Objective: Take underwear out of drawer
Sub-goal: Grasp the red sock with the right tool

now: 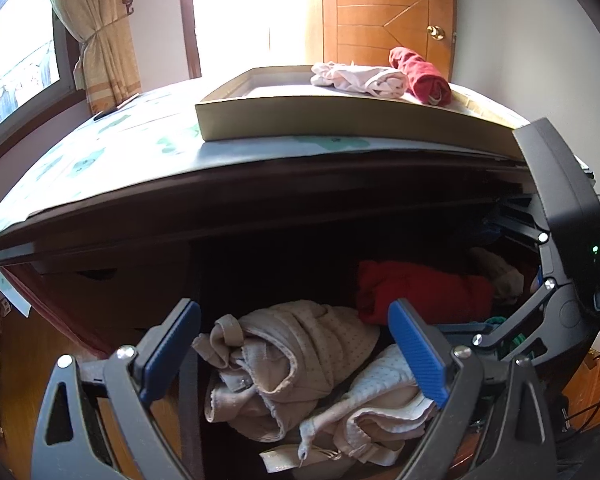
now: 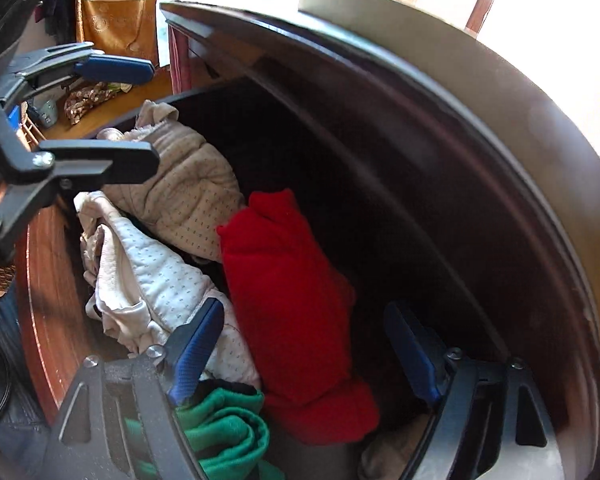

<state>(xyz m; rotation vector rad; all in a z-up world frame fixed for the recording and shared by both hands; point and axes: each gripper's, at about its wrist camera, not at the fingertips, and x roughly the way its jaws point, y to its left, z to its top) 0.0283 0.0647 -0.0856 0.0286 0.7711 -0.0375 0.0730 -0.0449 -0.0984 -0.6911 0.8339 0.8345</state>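
Dark wooden drawer [image 2: 204,96] holding red underwear [image 2: 288,312], beige garments [image 2: 188,188], green cloth [image 2: 224,432]

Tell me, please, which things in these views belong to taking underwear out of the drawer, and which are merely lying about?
Belonging to the job:
- open dark wooden drawer
- rolled red garment
- beige dotted garment
- white dotted garment
- green garment
- shallow cardboard tray
- left gripper, right gripper

Lying about:
- tied-back beige curtain
- wooden door
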